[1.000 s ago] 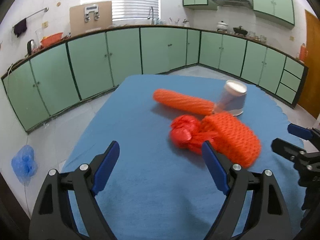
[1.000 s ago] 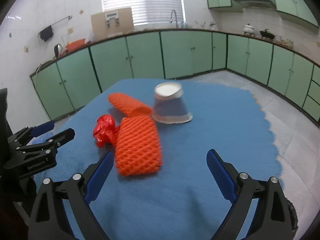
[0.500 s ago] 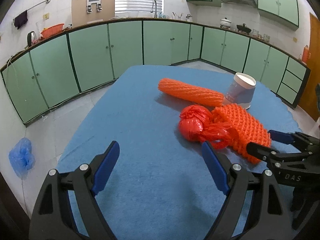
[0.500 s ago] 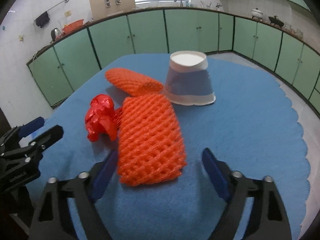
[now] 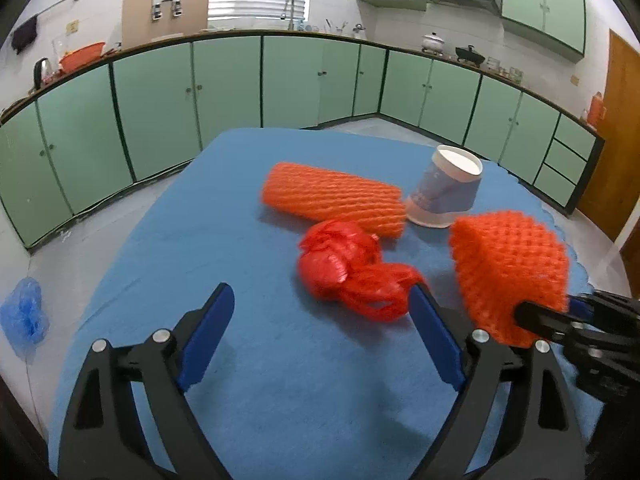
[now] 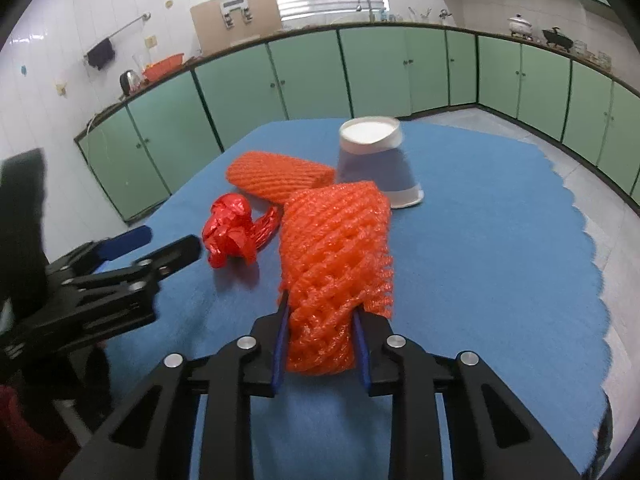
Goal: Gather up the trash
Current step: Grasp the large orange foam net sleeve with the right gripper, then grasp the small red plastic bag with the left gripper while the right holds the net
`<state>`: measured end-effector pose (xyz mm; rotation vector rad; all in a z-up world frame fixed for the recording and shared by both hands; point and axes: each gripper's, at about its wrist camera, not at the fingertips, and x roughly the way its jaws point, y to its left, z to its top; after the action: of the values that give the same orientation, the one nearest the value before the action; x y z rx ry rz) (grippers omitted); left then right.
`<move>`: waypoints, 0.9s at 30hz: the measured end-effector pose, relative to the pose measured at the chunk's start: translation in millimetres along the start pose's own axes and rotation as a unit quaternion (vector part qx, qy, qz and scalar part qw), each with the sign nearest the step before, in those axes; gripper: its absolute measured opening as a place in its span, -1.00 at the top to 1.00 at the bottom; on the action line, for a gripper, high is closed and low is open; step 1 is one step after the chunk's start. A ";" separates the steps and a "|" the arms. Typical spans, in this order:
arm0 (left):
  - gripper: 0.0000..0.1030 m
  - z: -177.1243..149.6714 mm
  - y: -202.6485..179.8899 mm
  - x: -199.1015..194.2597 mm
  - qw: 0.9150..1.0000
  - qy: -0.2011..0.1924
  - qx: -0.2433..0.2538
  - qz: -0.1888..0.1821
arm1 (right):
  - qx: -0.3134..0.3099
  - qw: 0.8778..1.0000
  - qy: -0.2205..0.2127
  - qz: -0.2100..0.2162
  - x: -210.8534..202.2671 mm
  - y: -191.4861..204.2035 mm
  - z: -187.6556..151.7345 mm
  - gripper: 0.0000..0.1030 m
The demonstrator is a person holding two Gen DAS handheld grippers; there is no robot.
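Four bits of trash on the blue worktop [image 6: 500, 220], all clustered toward the far middle, with bare cloth open on the near side and out to the scalloped right edge. Right hand-held gripper [image 6: 320, 344] has just been closing and now pinches the near end of a foam net sleeve [image 6: 336, 248]. Left hand-held gripper [image 5: 320, 320] is spread wide, empty, its right finger just beside the crumpled red bag [image 5: 348, 268]. Second net sleeve [image 5: 332, 198] and upturned paper cup [image 5: 444, 192] sit touching behind.
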<state>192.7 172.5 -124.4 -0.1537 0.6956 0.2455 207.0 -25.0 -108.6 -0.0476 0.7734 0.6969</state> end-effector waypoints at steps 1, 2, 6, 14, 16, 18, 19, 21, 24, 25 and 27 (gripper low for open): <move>-0.67 1.9 -3.3 3.9 1.000 0.001 0.001 -0.002 | 0.003 1.000 -0.003 -0.004 -5.1 -3.2 -0.3 0.48; -0.67 3.4 -5.6 7.0 1.000 0.003 0.001 -0.004 | 0.006 1.000 -0.005 -0.008 -8.9 -5.2 -1.0 0.48; -0.68 10.0 -14.7 24.5 1.000 0.014 -0.001 -0.004 | 0.018 0.999 -0.012 -0.023 -17.7 -17.0 0.3 0.48; -0.36 18.9 -25.6 48.4 0.999 0.043 -0.010 0.000 | 0.029 0.998 -0.018 -0.047 -17.9 -25.9 -1.0 0.48; -0.20 20.2 -29.4 48.6 0.999 0.039 -0.004 0.005 | 0.036 0.998 -0.018 -0.052 -16.6 -28.8 -1.9 0.48; 0.05 20.6 -29.3 48.0 0.999 0.037 -0.004 0.011 | 0.038 0.997 -0.018 -0.060 -15.3 -29.3 -2.1 0.48; 0.15 20.9 -28.6 47.2 0.999 0.035 -0.006 0.012 | 0.037 0.997 -0.018 -0.066 -14.5 -29.7 -2.4 0.48; 0.28 21.0 -27.3 43.9 0.999 0.031 -0.010 0.012 | 0.035 0.997 -0.018 -0.072 -13.8 -30.7 -2.5 0.48; 0.44 21.4 -25.8 36.0 0.999 0.027 -0.017 0.005 | 0.041 0.996 -0.019 -0.074 -15.3 -34.4 -2.5 0.48; 0.46 21.3 -26.6 32.3 1.000 0.025 -0.019 0.001 | 0.042 0.996 -0.021 -0.076 -16.5 -35.4 -2.3 0.48; 0.49 20.0 -29.7 24.3 1.000 0.019 -0.018 -0.004 | 0.045 0.996 -0.023 -0.077 -19.5 -37.0 -2.0 0.48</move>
<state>231.1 152.6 -123.3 -0.1959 0.7283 0.2476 217.9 -65.3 -104.9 -0.0080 0.7474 0.5144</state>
